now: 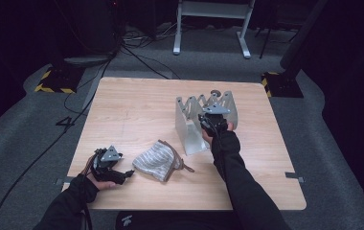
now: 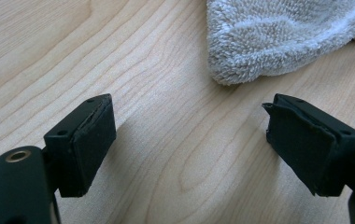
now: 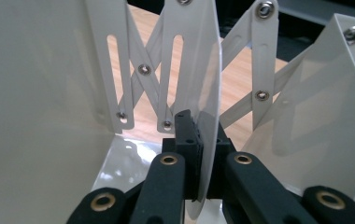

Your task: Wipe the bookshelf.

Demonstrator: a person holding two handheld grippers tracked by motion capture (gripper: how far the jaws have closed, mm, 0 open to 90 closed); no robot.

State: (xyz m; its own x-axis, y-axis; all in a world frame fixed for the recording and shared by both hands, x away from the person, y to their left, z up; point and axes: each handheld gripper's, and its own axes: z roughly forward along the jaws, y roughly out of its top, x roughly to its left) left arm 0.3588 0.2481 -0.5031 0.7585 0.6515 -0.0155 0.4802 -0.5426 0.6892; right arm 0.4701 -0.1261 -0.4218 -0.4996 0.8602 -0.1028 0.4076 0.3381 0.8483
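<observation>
A white folding rack (image 1: 188,125) with scissor-linked upright panels stands on the wooden table (image 1: 137,105), right of centre. My right gripper (image 1: 213,116) reaches into it from the near side. In the right gripper view that gripper (image 3: 202,135) is shut on the thin edge of one white panel (image 3: 207,70), pads pressed on both faces. A grey striped terry cloth (image 1: 157,162) with a brown strap (image 1: 184,166) lies at the front middle. My left gripper (image 1: 128,173) rests low just left of it, open, with bare wood (image 2: 143,70) between its pads and the cloth (image 2: 278,37) ahead.
The table's front edge runs close behind my forearms. On the grey carpet beyond the table lie cables (image 1: 137,57), a white stand's legs (image 1: 176,45) and two yellow-and-black striped bases (image 1: 55,81).
</observation>
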